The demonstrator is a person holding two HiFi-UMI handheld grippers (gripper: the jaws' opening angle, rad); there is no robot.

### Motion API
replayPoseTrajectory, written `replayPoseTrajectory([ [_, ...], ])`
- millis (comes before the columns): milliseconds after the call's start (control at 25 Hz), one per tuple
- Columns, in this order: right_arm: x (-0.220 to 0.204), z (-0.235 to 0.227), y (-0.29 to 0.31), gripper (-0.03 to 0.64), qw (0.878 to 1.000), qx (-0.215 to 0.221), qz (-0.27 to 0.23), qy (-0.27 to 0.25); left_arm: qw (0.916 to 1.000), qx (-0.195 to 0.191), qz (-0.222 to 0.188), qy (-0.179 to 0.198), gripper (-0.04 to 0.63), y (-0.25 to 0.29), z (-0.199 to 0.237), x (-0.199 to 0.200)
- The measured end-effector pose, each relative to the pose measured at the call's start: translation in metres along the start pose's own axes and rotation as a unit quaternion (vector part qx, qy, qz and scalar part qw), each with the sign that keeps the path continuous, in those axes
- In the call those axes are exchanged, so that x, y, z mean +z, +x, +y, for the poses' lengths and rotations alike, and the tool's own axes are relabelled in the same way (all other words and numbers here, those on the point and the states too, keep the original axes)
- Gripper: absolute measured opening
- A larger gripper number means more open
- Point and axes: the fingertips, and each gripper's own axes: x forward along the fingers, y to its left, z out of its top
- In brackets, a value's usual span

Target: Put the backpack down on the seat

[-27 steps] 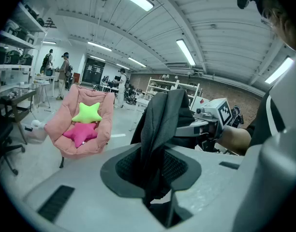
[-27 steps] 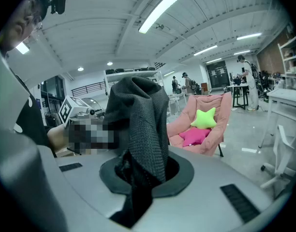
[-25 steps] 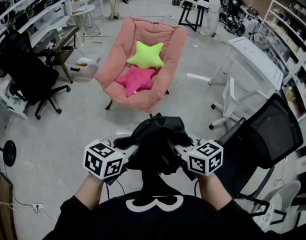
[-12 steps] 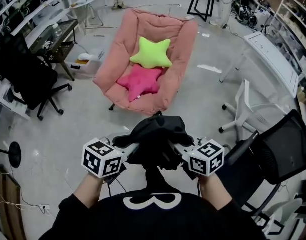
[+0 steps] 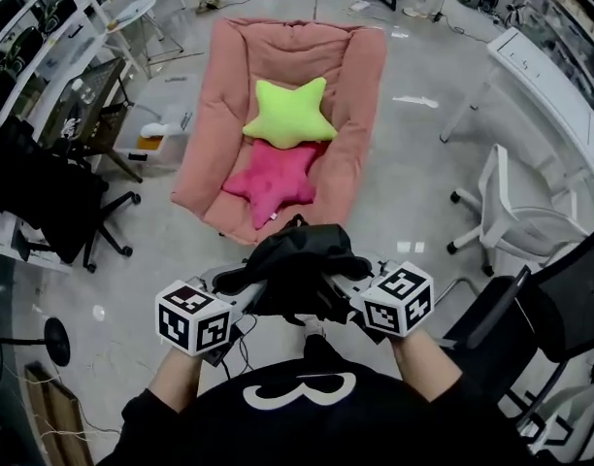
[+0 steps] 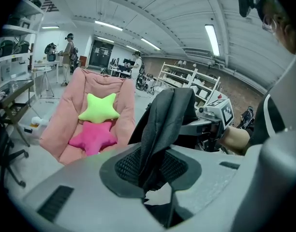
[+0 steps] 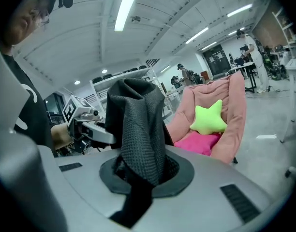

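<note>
A black backpack [image 5: 299, 268] hangs in front of me between both grippers, above the floor and short of the seat. My left gripper [image 5: 241, 285] is shut on a mesh strap [image 6: 160, 129] of the backpack. The right gripper [image 5: 351, 291] is shut on another mesh strap [image 7: 138, 139]. Ahead stands the pink padded chair [image 5: 229, 95], its front edge just beyond the backpack. A lime-green star pillow [image 5: 289, 115] and a magenta star pillow [image 5: 276, 178] lie on its seat. In the left gripper view the chair [image 6: 66, 115] is at left; in the right gripper view the same chair [image 7: 235, 115] is at right.
A black office chair [image 5: 45, 202] stands at left, near a storage box [image 5: 156, 144] on the floor. At right are a white chair [image 5: 515, 216], a dark mesh chair [image 5: 559, 309] and a white table [image 5: 544, 76]. Shelving lines the left wall.
The pink chair has come nearer and lower in the head view as I walk toward it. Both grippers keep their hold on the backpack at the same height.
</note>
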Motion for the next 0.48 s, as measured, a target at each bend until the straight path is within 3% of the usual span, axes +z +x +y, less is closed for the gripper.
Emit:
replayPoseTrajectory([
  [480, 0.096, -0.047, 0.073, 0.044, 1.0, 0.004, -0.013, -0.012, 0.9989, 0.015, -0.032, 0.032, 0.083, 0.006, 0.09, 0.097],
])
